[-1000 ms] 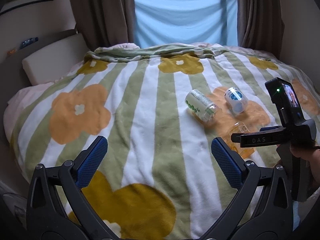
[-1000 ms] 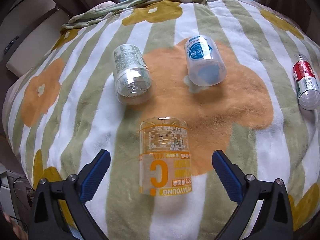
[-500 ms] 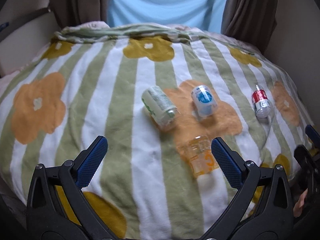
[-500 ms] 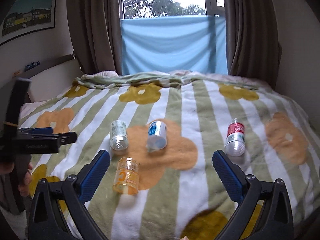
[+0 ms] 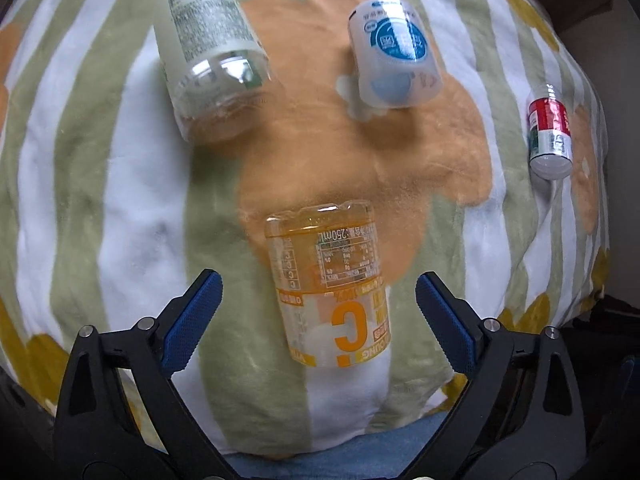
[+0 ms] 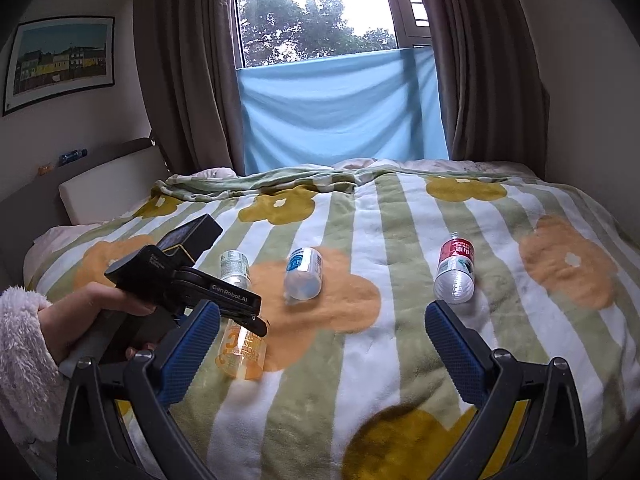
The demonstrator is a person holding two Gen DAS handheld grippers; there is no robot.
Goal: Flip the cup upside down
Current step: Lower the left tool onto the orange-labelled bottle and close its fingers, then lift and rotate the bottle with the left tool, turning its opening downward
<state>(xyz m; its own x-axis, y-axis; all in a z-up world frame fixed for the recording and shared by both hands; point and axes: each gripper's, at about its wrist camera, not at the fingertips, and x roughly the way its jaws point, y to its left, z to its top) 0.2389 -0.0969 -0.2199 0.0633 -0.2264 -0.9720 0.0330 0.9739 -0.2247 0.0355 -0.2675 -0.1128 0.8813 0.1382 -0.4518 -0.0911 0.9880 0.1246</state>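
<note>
- The bed blanket (image 5: 120, 184), striped green and white with orange flowers, now fills the left wrist view, where half a second ago that camera looked across the whole bed toward the curtains (image 6: 192, 80); the left gripper has dropped low and close over the cups
- The right wrist view takes in the room, window (image 6: 316, 12) and blue cloth (image 6: 340, 108), much as it did half a second ago, so the right side has hardly moved
- The left gripper (image 5: 316, 316), held by a hand (image 6: 80, 312) in a fluffy sleeve (image 6: 20, 360), hovers over the orange cup (image 5: 332, 284) with its jaws spread wide, one on each side of the cup's near end and not touching it
- The right gripper (image 6: 320, 352) hangs back above the near edge of the bed, jaws wide apart and holding nothing
- The orange cup lies on its side at the edge of the orange flower, closed base pointing away and printed "C" toward the camera
- Beyond it lie a green-labelled cup (image 5: 212, 60), a blue-labelled cup (image 5: 394, 52) and, off to the right, a red-labelled cup (image 5: 548, 132), all on their sides
- The approach looks finished: the likely next step is to close on the orange cup, and the flip is not yet begun
</note>
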